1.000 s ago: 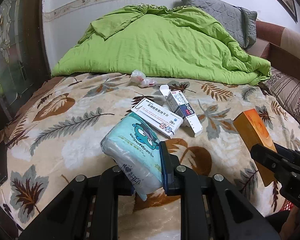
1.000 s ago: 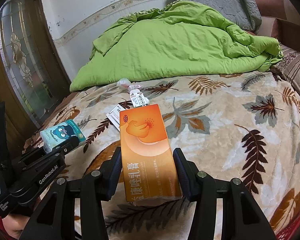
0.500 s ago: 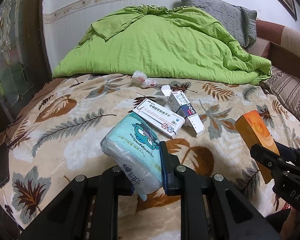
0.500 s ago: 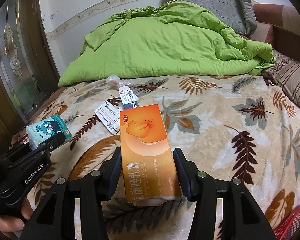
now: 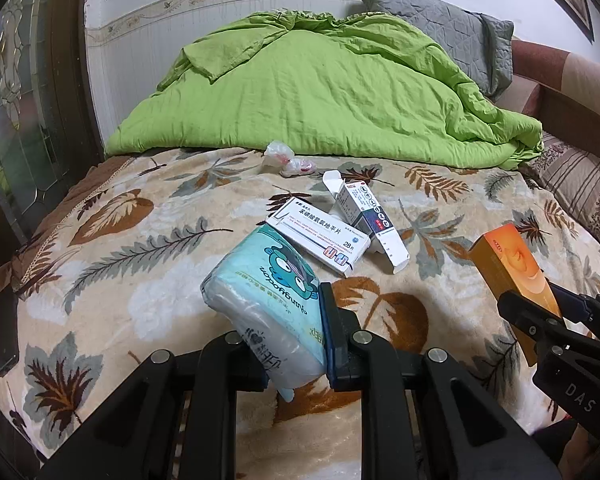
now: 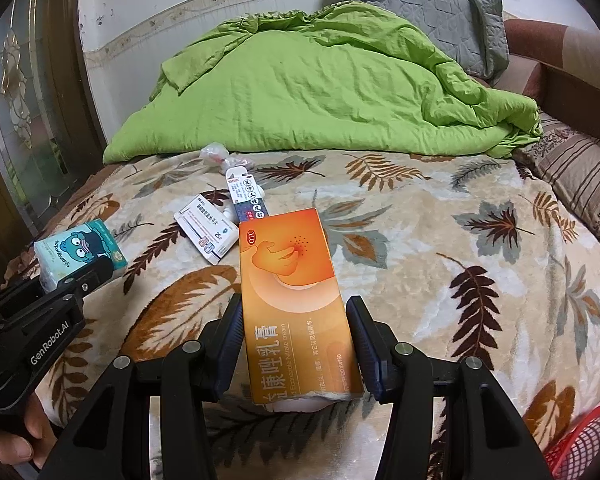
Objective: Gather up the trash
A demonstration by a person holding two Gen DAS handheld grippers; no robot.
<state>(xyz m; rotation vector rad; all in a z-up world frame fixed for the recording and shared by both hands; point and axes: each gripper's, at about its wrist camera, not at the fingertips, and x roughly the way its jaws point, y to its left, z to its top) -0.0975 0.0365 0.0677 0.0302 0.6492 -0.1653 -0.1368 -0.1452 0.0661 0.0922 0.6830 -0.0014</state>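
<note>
My left gripper (image 5: 288, 320) is shut on a pale blue tissue pack (image 5: 268, 292) with a cartoon face, held above the leaf-patterned bed. The pack also shows in the right wrist view (image 6: 80, 252). My right gripper (image 6: 296, 332) is shut on an orange medicine box (image 6: 292, 280), also seen at the right of the left wrist view (image 5: 512, 264). On the blanket lie a white pill box (image 5: 320, 236), an open white and dark blue box (image 5: 368, 216) and a crumpled clear wrapper (image 5: 284, 158).
A green quilt (image 5: 320, 92) and grey pillow (image 5: 440, 28) fill the back of the bed. A striped pillow (image 5: 580, 188) lies at the right. A red mesh basket (image 6: 580, 444) shows at the lower right. A dark phone (image 5: 4, 332) lies at the bed's left edge.
Both grippers have drawn back slightly from the bed with their loads still held. The red basket has come into the right wrist view.
</note>
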